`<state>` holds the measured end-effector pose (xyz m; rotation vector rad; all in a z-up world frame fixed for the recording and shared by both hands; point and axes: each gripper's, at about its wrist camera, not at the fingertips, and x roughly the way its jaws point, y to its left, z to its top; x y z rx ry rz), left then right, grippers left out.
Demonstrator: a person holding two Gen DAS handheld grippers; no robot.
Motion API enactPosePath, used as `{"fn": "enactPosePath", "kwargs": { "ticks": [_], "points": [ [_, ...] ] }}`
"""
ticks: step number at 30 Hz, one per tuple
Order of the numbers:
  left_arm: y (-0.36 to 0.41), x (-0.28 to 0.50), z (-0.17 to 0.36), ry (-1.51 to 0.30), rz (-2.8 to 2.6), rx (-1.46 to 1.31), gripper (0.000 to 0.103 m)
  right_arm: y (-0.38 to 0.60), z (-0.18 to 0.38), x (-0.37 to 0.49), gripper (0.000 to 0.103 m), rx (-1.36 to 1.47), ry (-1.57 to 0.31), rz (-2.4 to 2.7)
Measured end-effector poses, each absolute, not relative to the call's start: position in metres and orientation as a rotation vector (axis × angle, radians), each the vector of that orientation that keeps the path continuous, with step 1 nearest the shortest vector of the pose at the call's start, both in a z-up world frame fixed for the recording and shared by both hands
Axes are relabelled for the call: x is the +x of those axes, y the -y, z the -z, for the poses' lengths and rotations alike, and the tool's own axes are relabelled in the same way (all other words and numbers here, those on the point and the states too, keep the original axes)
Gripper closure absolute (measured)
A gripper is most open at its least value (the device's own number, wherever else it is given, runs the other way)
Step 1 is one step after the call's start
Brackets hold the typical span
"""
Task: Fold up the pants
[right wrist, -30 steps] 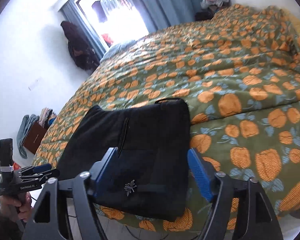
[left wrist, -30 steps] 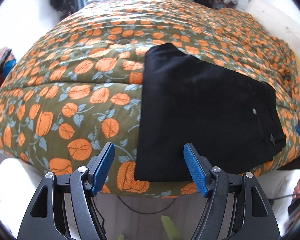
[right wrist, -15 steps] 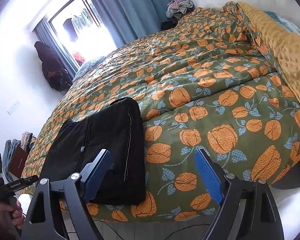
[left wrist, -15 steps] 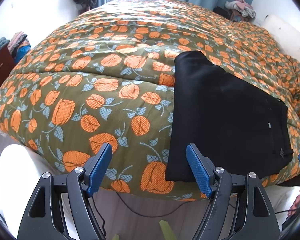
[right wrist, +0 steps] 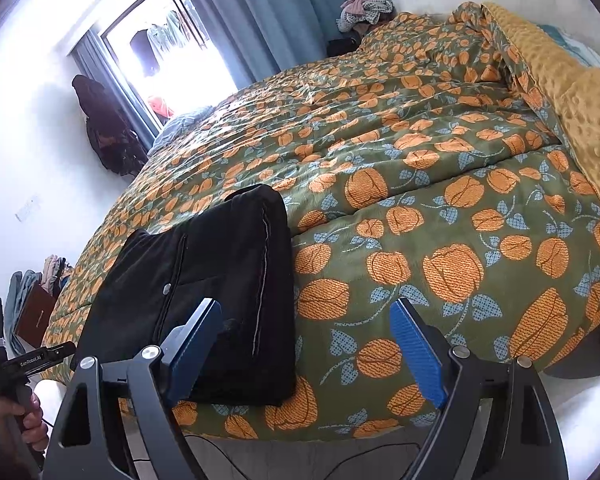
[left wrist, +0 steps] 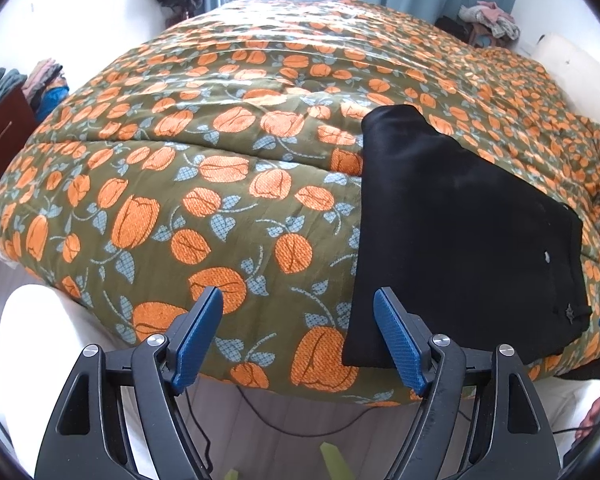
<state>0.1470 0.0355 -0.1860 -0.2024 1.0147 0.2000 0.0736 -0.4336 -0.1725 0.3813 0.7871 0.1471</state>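
Black pants (left wrist: 460, 232) lie folded into a flat rectangle near the front edge of a bed with an orange-flowered green quilt (left wrist: 220, 160). My left gripper (left wrist: 298, 296) hangs open over the quilt's edge, just left of the pants, with nothing between its blue pads. In the right wrist view the pants (right wrist: 204, 276) sit to the left, partly behind the left finger. My right gripper (right wrist: 306, 306) stands open and empty above the quilt (right wrist: 420, 160). A hand holds the left gripper (right wrist: 24, 364) at the far left edge of that view.
A yellow dotted blanket (right wrist: 572, 92) lies along the bed's right side. A heap of clothes (right wrist: 364, 8) sits by the blue curtain behind the bed. A brown cabinet (left wrist: 0, 128) with stacked clothes stands to the left. A black cable (left wrist: 284, 412) runs over the floor under the bed's edge.
Both grippers swung outward from the pants: in the left view the pants slid right, in the right view left, out from between the jaws. The pants stayed put.
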Motion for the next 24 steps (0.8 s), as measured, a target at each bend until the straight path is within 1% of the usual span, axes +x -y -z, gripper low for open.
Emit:
{"fn": "enactPosePath", "kwargs": {
  "ticks": [24],
  "points": [
    [-0.048,0.147,0.191,-1.038,-0.208,-0.250,0.022,0.434,0.179,0.077,0.017,0.394,-0.806,-0.143]
  ]
}}
